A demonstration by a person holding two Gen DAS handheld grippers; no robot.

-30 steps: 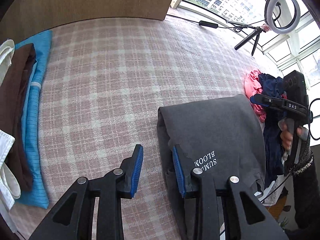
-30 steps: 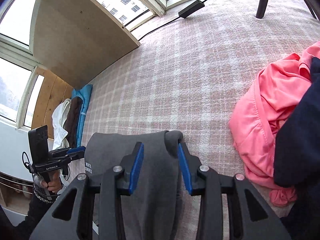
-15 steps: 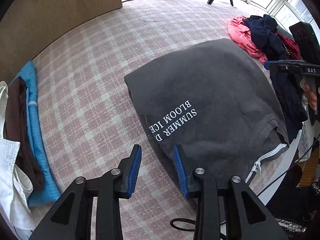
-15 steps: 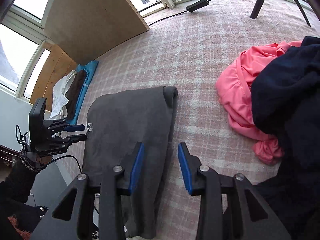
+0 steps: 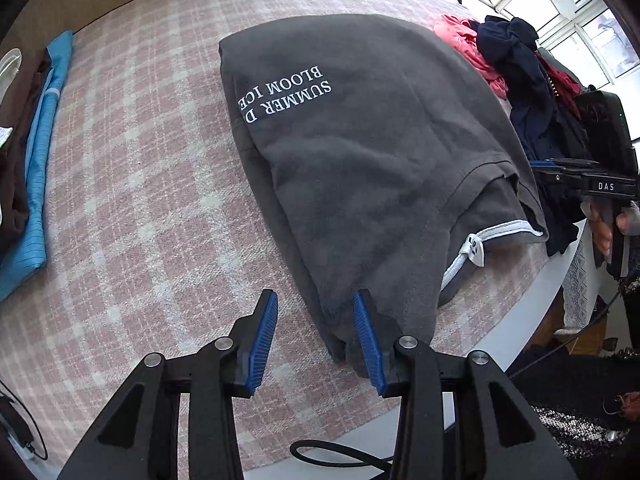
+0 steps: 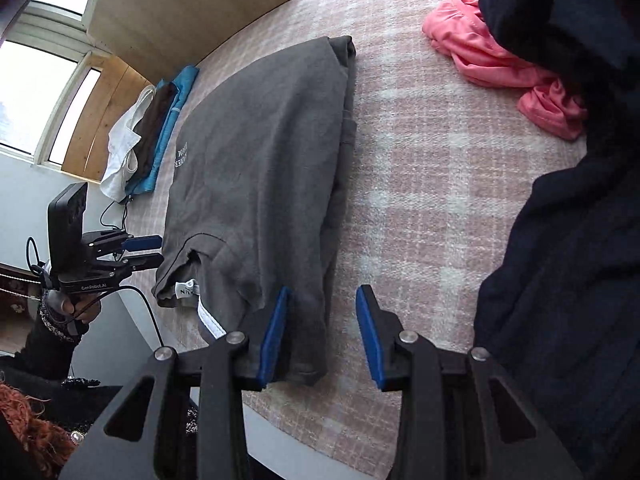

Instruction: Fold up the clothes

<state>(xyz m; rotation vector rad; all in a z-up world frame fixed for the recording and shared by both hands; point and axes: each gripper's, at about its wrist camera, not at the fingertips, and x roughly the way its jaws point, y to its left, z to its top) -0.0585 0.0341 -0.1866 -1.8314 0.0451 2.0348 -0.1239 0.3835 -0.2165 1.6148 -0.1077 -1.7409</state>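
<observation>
Pink plaid bed cover (image 5: 132, 208); only left view reads grey sweatshirt (image 5: 360, 128) lettering.

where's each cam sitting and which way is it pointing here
Left wrist: on the left gripper, open, at the near table edge, looking across the grey top toward the windows; the right gripper and its hand show at right.
Right wrist: on the right gripper, open, looking along the top's other side toward the folded stack; the left gripper shows at left.
Shared: the grey top, pink garment, plaid table cover.
</observation>
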